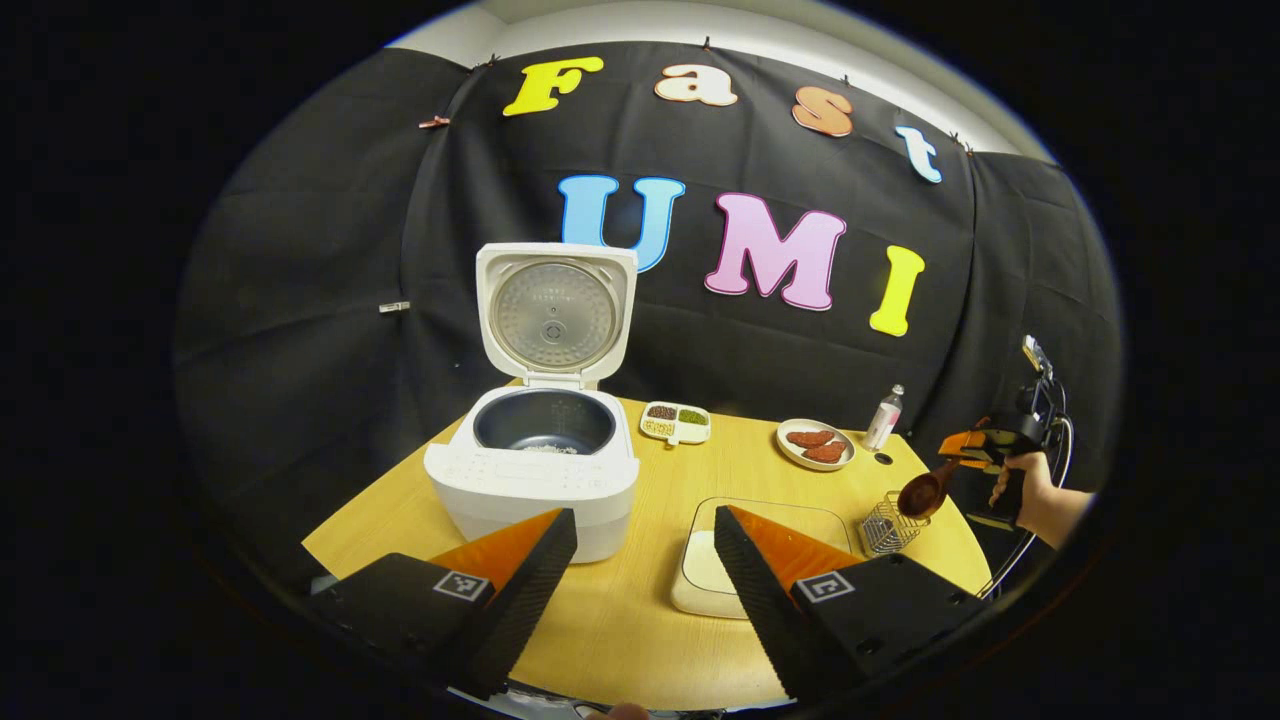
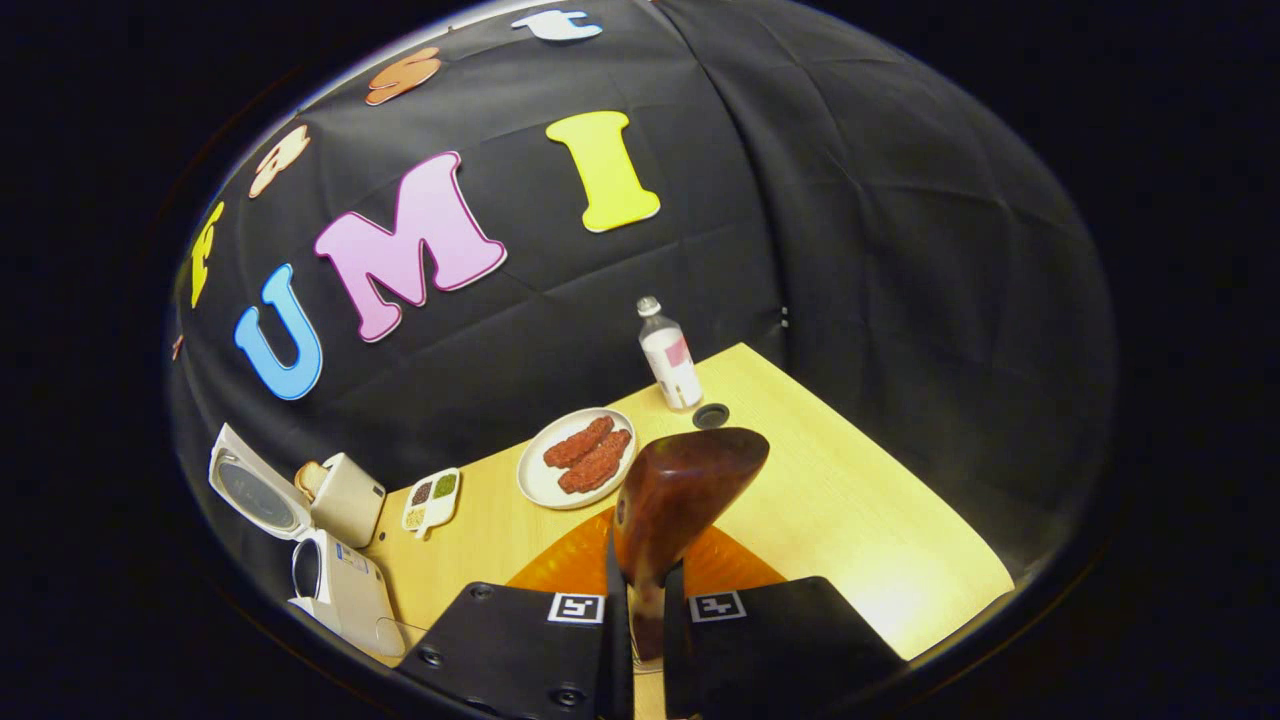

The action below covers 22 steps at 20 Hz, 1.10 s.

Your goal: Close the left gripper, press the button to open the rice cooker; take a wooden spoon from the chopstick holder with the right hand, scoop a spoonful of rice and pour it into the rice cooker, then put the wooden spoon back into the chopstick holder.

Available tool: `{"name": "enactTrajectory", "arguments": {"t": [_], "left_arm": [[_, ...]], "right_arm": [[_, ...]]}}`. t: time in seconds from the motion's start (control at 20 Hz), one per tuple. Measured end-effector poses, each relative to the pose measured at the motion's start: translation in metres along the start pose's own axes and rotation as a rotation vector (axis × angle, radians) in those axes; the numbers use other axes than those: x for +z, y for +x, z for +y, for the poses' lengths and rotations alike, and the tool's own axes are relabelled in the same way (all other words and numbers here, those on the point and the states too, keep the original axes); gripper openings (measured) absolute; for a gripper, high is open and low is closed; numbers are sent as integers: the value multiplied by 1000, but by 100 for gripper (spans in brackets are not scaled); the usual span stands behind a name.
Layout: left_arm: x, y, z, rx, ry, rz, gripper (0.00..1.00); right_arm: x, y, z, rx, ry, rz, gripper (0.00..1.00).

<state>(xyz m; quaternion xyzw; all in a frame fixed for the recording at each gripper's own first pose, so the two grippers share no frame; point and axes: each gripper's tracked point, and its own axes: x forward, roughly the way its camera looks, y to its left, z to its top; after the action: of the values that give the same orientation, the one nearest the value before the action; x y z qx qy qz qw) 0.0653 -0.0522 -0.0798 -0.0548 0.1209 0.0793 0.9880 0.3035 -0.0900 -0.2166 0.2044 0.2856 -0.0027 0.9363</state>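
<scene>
The white rice cooker [image 1: 535,480] stands open on the wooden table with its lid [image 1: 555,315] upright; a little white rice lies in the dark pot [image 1: 545,425]. My left gripper [image 1: 645,590] is open, low over the table's front, its fingers on either side of a shallow white rice dish [image 1: 705,565]. At the right, my right gripper [image 1: 975,448], held by a hand, is shut on the wooden spoon [image 1: 925,492], just above the wire chopstick holder [image 1: 888,525]. In the right gripper view the spoon [image 2: 680,490] stands up between the closed fingers of that gripper [image 2: 645,600]; the cooker [image 2: 335,590] is at far left.
A plate of reddish food [image 1: 815,443] [image 2: 575,455], a small divided dish of grains [image 1: 676,421] [image 2: 430,500] and a bottle [image 1: 884,417] [image 2: 670,355] stand along the back of the table. A white boxy appliance [image 2: 345,495] sits behind the cooker. The table's edge [image 2: 900,440] runs close on the right.
</scene>
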Motion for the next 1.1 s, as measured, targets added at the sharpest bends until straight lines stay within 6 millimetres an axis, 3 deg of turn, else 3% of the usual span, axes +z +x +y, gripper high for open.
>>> {"name": "enactTrajectory", "arguments": {"t": [0.1, 0.35, 0.6, 0.65, 0.8, 0.95, 1.1], "left_arm": [[1, 5, -5, 5, 2, 8, 95], [12, 9, 7, 75, -68, -5, 95], [13, 5, 33, 116, -68, -9, 95], [14, 5, 36, 120, -71, -14, 95], [25, 10, 49, 143, -50, -26, 95], [47, 17, 49, 126, -36, -47, 95], [82, 31, 51, 88, -14, -87, 95]], "right_arm": [[-17, 10, -2, 10, 25, 42, 16], [-49, 29, -11, -9, 54, 97, 17], [-58, 20, -18, -23, 72, 104, 25], [-56, 16, -19, -22, 68, 102, 30], [-52, 3, -24, -29, 49, 87, 100], [-48, -21, -35, -59, 38, 70, 99], [-48, -46, -54, -104, 20, 49, 99]]}}
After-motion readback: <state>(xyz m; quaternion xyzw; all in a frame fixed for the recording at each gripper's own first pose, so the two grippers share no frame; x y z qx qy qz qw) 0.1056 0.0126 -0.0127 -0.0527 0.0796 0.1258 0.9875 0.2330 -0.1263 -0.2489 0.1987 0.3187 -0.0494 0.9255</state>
